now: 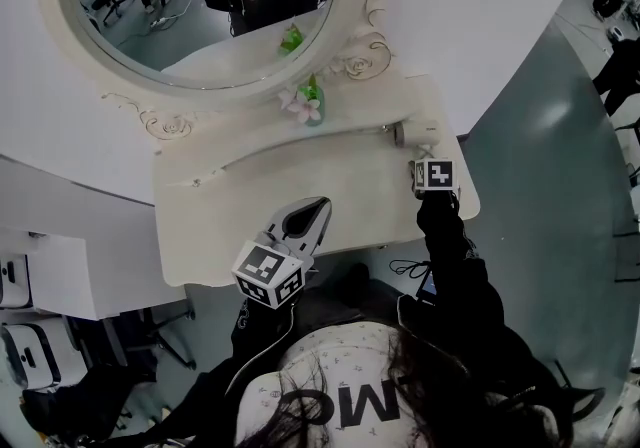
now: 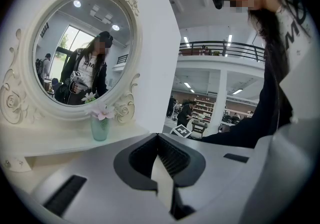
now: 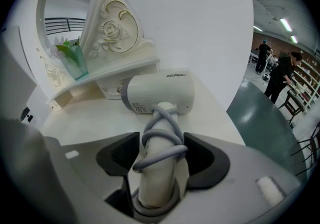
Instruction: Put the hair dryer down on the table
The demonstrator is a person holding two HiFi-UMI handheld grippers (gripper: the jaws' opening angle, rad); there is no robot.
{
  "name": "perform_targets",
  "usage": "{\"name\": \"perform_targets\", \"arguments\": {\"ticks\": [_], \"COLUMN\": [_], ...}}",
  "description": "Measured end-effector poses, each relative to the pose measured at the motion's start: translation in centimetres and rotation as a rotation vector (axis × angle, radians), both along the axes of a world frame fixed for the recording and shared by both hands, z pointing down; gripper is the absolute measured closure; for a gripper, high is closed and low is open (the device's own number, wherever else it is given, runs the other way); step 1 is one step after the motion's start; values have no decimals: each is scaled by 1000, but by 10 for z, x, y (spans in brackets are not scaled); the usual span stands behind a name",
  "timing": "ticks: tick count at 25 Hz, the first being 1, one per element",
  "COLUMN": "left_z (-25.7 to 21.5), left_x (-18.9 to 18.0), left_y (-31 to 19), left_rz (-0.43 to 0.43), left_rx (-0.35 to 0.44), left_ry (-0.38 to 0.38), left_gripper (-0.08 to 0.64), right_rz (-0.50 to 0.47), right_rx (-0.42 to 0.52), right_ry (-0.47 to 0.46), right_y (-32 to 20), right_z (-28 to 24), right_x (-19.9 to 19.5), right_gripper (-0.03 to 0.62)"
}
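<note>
A white hair dryer (image 3: 160, 93) lies on the cream dressing table (image 3: 85, 123) near its right end, its barrel pointing left toward the mirror base. Grey cord is wound around its handle. In the head view the hair dryer (image 1: 420, 131) sits just beyond my right gripper (image 1: 419, 158). The handle stands between the jaws of the right gripper (image 3: 161, 140), which are open, with a thin gap showing beside the left pad. My left gripper (image 1: 318, 208) hovers over the table's front edge, shut and empty. In its own view the left gripper (image 2: 159, 138) points toward the mirror.
An oval ornate mirror (image 1: 200, 6) stands at the back of the table (image 1: 250, 196). A small green vase with pink flowers (image 1: 308, 104) sits on the shelf below it. The table's rounded right edge drops to grey-green floor (image 1: 540, 186). A white cabinet (image 1: 60, 276) stands on the left.
</note>
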State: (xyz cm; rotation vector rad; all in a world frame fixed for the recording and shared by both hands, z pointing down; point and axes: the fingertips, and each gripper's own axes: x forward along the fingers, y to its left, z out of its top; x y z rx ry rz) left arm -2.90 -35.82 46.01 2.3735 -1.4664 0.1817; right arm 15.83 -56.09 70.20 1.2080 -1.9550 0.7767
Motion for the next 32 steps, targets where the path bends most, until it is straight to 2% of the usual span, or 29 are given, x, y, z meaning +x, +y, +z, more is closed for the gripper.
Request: {"name": "perform_targets", "arguments": {"ticks": [1,11,17,23,32], "left_z": [0,-3,-5,-6,-14], "left_x": [-1,-15,-20,-26,-50], "left_y": [1,10,20,34,66], "left_rz": [1,9,45,93,147], "left_rx": [1,9,12,13,35], "left_ry": [0,9,23,37,58], "left_gripper": [559,560,560,558,559], "right_rz": [5,120,121,124,81], "right_rx": [5,52,117,182,269], "right_ry": [-5,-100,-200,-338,-503], "right_y": [0,20,55,98,178], "right_z": [-1,-26,-65,-109,-178], "right_x": [0,23,22,-3,-71], "right_gripper": [311,298,298,302,302]}}
